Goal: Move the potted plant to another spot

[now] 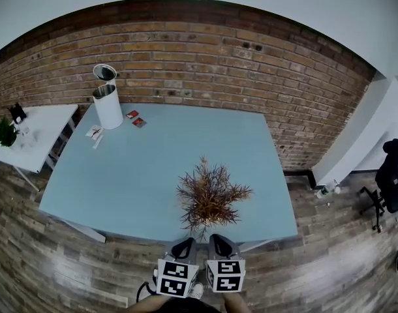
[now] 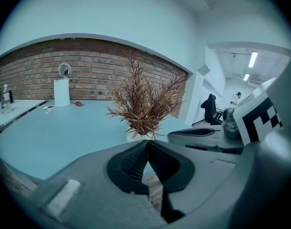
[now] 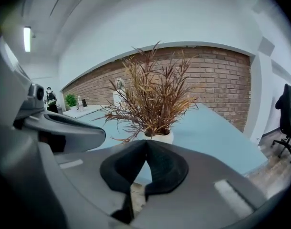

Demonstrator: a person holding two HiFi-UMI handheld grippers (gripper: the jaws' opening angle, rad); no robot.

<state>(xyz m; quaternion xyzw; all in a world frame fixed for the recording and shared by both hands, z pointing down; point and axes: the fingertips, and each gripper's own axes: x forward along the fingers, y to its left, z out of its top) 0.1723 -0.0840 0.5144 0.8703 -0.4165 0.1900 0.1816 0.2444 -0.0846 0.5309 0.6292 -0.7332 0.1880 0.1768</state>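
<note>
A potted plant (image 1: 209,197) with dry, reddish-brown spiky leaves stands in a small white pot on a pale blue table (image 1: 134,168), close to the table's near edge and a little right of its middle. Two hand-held grippers hang side by side just off that near edge, both pointed at the plant and neither touching it. The left gripper (image 2: 147,144) has its dark jaws closed tip to tip with nothing between them, and the right gripper (image 3: 146,144) is closed and empty in the same way (each carries a cube of square black-and-white markers). At the table's far left corner stands a white cylindrical container (image 1: 107,103) with its lid raised. A brick wall (image 1: 205,57) runs behind the table's far edge.
</note>
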